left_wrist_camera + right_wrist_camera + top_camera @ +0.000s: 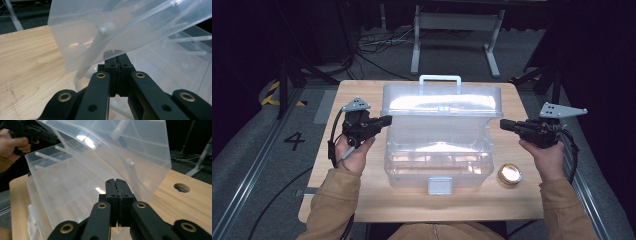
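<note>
While both tongs, left (384,120) and right (504,124), sit fully closed and empty, the translucent plastic box (439,160) stands between them, hinged lid (442,102) raised.

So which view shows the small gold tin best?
The high view: the tin sits in full on the table, right of the clear box. The two gripper views look at the box's raised lid and give nothing of the tin.
</note>
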Available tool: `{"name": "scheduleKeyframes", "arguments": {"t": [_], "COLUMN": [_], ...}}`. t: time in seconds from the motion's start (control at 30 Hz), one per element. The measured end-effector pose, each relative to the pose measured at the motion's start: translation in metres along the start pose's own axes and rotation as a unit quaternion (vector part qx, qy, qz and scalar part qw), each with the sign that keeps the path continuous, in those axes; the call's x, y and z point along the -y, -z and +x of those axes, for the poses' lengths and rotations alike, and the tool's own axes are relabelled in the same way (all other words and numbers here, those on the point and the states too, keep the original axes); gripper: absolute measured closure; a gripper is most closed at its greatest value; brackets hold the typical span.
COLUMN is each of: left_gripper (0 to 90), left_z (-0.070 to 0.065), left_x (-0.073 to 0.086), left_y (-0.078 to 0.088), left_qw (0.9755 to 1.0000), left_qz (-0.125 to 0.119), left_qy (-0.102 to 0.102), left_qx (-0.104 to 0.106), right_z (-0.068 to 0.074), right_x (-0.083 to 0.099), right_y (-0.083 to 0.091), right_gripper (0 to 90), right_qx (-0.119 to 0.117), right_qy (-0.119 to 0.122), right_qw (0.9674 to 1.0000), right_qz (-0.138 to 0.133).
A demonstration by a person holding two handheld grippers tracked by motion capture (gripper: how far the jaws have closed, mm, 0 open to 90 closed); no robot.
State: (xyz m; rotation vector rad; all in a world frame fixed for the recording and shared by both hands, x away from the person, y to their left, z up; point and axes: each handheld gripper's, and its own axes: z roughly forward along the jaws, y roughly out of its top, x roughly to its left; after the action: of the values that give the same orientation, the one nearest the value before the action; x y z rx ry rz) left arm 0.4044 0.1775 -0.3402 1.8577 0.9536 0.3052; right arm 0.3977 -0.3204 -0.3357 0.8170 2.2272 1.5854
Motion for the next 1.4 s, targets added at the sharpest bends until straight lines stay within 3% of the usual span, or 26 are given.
{"name": "scheduleKeyframes", "arguments": {"t": [0.3, 0.4, 0.53, 0.77, 0.83, 0.9, 1.0, 1.17, 1.4], "left_gripper": [89.0, 89.0, 88.9, 88.8, 88.6, 88.6, 88.6, 88.3, 88.0], "left_z": [0.002, 0.002, 0.003, 0.004, 0.003, 0.003, 0.004, 0.005, 0.007], "left_x": [-0.004, -0.005, -0.007, -0.01, -0.011, -0.011, -0.011, -0.012, -0.014], "left_y": [-0.001, -0.001, -0.002, -0.001, -0.001, -0.001, -0.002, -0.002, -0.003], "left_qw": [0.9999, 0.9999, 0.9999, 0.9997, 0.9996, 0.9996, 0.9996, 0.9997, 0.9996], "left_qz": [0.003, 0.002, 0.0, -0.004, -0.004, -0.004, -0.004, -0.005, -0.006], "left_qy": [-0.01, -0.011, -0.015, -0.022, -0.024, -0.024, -0.025, -0.024, -0.026], "left_qx": [-0.005, -0.006, -0.008, -0.012, -0.011, -0.012, -0.011, -0.009, -0.005], "right_z": [0.004, 0.006, 0.008, 0.014, 0.019, 0.02, 0.024, 0.025, 0.028], "right_x": [0.002, 0.002, 0.002, 0.001, -0.004, -0.005, -0.01, -0.017, -0.03], "right_y": [0.004, 0.003, 0.002, -0.004, -0.006, -0.006, -0.009, -0.018, -0.032], "right_gripper": [62.2, 59.7, 55.3, 53.3, 53.3, 52.9, 51.6, 50.8, 52.4], "right_qx": [0.058, 0.072, 0.09, 0.105, 0.126, 0.128, 0.15, 0.155, 0.187], "right_qy": [-0.009, -0.007, -0.023, -0.026, -0.015, -0.012, 0.0, -0.001, -0.004], "right_qw": [0.9983, 0.9973, 0.9956, 0.9942, 0.9918, 0.9917, 0.9887, 0.9879, 0.9819], "right_qz": [-0.004, -0.005, -0.01, -0.004, -0.006, -0.007, -0.008, -0.014, -0.026]}}
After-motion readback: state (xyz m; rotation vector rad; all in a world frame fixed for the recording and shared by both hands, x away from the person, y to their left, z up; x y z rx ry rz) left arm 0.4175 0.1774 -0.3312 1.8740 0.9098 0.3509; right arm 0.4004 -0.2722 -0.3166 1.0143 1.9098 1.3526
